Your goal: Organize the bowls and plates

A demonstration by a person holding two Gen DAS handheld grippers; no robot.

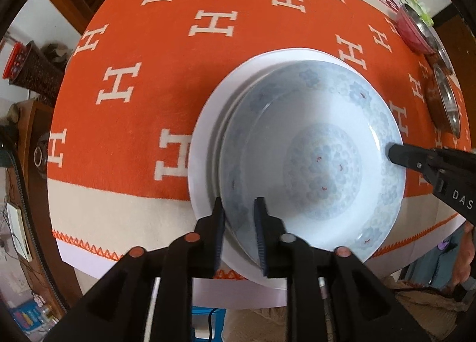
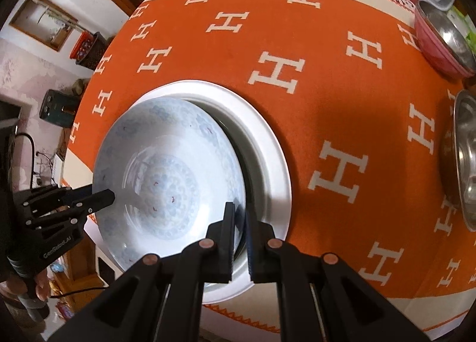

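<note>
Blue-patterned bowl (image 1: 312,160) on white plate (image 1: 205,148), both tools at rim

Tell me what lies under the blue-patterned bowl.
The blue-patterned bowl sits on a larger white plate, over the orange cloth. The plate's centre is covered, so anything there is hidden.

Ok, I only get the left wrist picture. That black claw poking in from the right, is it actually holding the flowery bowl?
Observer: Yes. In the right wrist view the right claw is shut on the bowl's rim, with one finger inside and one outside.
Operator: Does the bowl sit snug in the white plate over there?
Observer: Not snug. On that side a dark gap shows between the bowl's edge and the white plate beneath it.
</note>
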